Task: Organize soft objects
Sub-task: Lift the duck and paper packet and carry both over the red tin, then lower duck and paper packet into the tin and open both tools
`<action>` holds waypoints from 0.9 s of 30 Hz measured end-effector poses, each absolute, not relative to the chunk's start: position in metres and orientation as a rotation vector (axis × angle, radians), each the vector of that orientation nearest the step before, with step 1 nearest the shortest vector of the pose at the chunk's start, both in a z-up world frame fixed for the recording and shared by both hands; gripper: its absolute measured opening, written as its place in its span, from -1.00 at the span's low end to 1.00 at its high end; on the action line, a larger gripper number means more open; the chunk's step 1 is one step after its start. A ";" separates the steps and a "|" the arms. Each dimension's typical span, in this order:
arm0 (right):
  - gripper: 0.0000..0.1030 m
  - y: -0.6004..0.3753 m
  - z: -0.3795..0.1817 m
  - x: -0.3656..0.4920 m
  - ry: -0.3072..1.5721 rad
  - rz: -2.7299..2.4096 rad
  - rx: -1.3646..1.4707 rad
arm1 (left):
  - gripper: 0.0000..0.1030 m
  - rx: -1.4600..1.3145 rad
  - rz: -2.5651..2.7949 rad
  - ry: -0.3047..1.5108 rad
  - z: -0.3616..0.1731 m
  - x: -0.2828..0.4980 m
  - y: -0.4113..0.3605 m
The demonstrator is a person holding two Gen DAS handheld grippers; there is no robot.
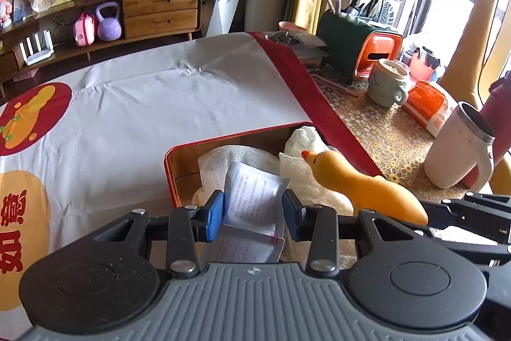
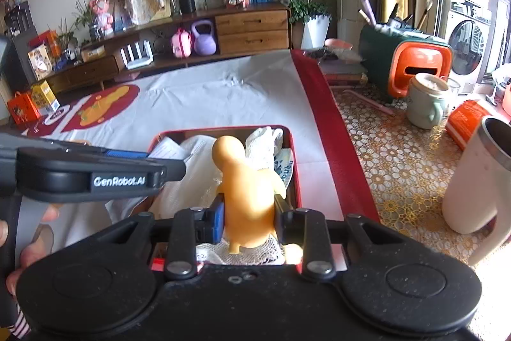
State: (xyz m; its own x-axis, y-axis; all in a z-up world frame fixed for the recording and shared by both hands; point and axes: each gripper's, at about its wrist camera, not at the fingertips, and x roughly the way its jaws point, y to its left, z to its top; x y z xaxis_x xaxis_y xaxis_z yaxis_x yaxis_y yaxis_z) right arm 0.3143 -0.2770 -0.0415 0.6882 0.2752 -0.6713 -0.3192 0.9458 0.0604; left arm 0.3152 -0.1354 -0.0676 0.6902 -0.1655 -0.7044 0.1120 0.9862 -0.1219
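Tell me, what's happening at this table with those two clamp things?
A person is tidying soft items into a red tin. The left hand-held gripper holds a white printed packet over the tin, and the right hand-held gripper grips a yellow rubber duck toy above it. White cloths already lie inside.

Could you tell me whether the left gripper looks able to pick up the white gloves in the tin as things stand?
Probably not yet. The left gripper is already shut on a printed sachet, and the rubber chicken held by the right gripper hangs across the white gloves in the red tin.
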 end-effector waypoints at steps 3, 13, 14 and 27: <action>-0.43 -0.273 -0.050 0.323 0.765 0.331 -0.068 | -0.24 -0.076 -0.141 0.816 -0.077 0.329 -0.135; -0.43 -0.265 -0.068 0.337 0.805 0.344 -0.090 | -0.24 -0.075 -0.153 0.877 -0.101 0.352 -0.140; -0.43 -0.264 -0.068 0.338 0.807 0.345 -0.094 | -0.24 -0.073 -0.155 0.882 -0.103 0.353 -0.140; -0.32 -0.259 -0.072 0.339 0.813 0.336 -0.124 | -0.22 -0.046 -0.170 0.920 -0.116 0.357 -0.143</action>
State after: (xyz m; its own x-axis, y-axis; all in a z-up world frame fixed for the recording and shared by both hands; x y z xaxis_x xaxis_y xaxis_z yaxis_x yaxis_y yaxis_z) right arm 0.3388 -0.2586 -0.0725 0.6378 0.2466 -0.7297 -0.3410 0.9399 0.0196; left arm 0.3571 -0.1430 -0.1161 0.5932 -0.1656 -0.7878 0.1261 0.9857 -0.1122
